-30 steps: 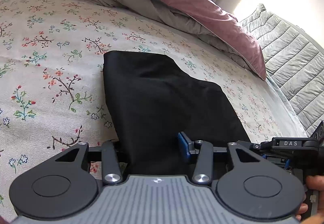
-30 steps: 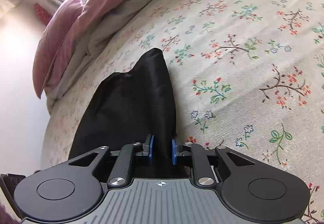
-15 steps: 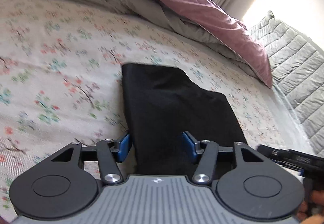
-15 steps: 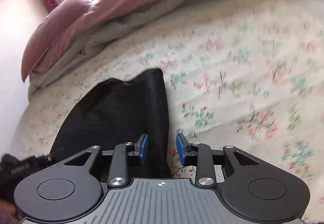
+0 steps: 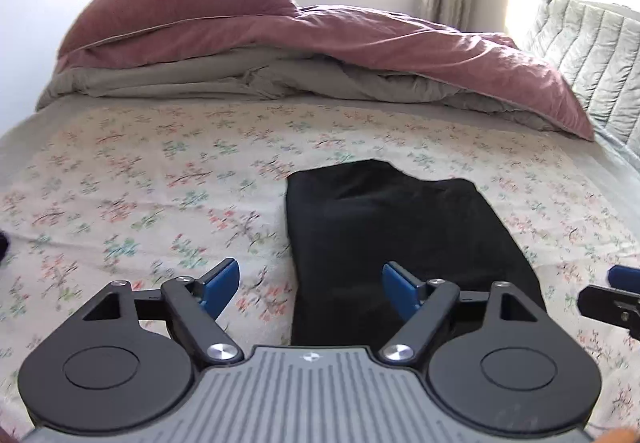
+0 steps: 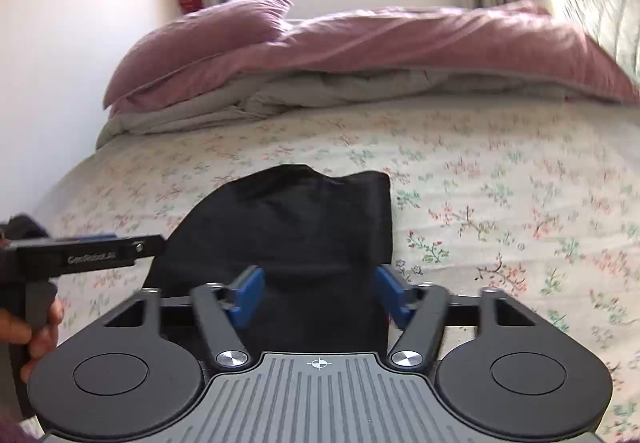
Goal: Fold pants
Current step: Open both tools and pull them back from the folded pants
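— Where are the pants (image 5: 404,243) now?

— Flat on the bed (image 5: 120,179), a dark folded bundle just ahead of both my claws. Its long axis runs straight away from me, toward the duvet (image 5: 360,43) heaped at the far end.

— And your claws?

— Both released, both jaws opening. My left claw (image 5: 310,289) straddles the bundle's left edge: one blue pad over the flowered sheet, the other over the black cloth, neither pressing. My right claw (image 6: 320,293) sits over the near right part, the cloth showing between its pads, but nothing pinched.

— Which hand is nearer?

— About even, I'd say. Each claw hangs over its own near corner, left to the left, right to the right, side by side.

— So what does the next move turn on?

— That axis. I judge the fold looks nearly done; if another is wanted, the near end goes forward along the length, onto the far end.
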